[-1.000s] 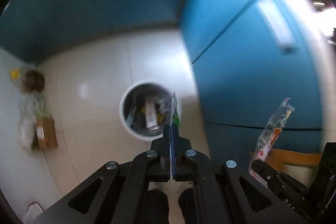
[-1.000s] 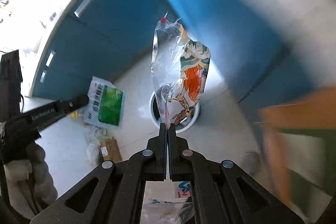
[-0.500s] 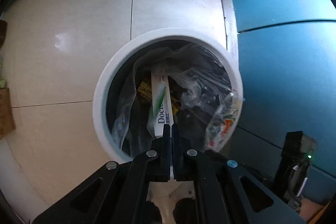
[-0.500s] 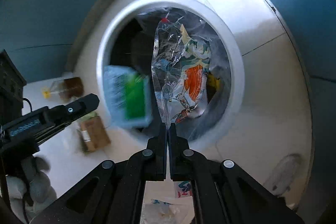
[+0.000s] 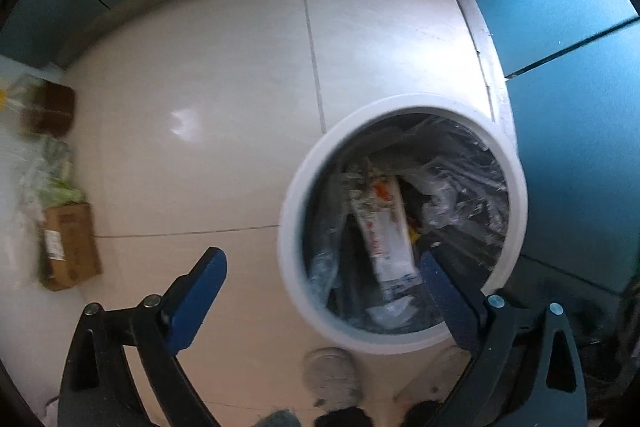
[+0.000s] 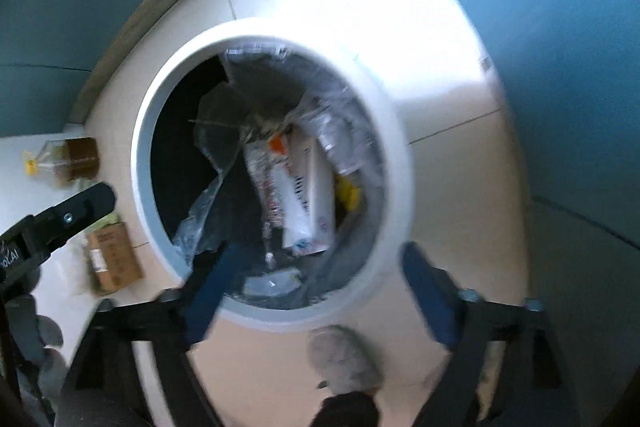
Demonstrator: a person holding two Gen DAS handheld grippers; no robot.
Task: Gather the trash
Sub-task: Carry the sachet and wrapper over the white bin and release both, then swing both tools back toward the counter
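Tiled floor (image 5: 224,131) | trash bin (image 6: 394,131) under both spread claws, wrappers (image 6: 296,187) inside

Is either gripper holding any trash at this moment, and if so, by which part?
Nothing is held. The left gripper and right gripper both hang open over the white bin, with wrappers lying inside it.

Wrappers (image 6: 296,187) in bin (image 6: 384,123) beside cabinet (image 6: 568,67)

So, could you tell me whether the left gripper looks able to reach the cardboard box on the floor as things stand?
Probably yes. The left gripper is open and empty, and only bare floor shows between it and the cardboard box, which lies to its left, beside a plastic bag.
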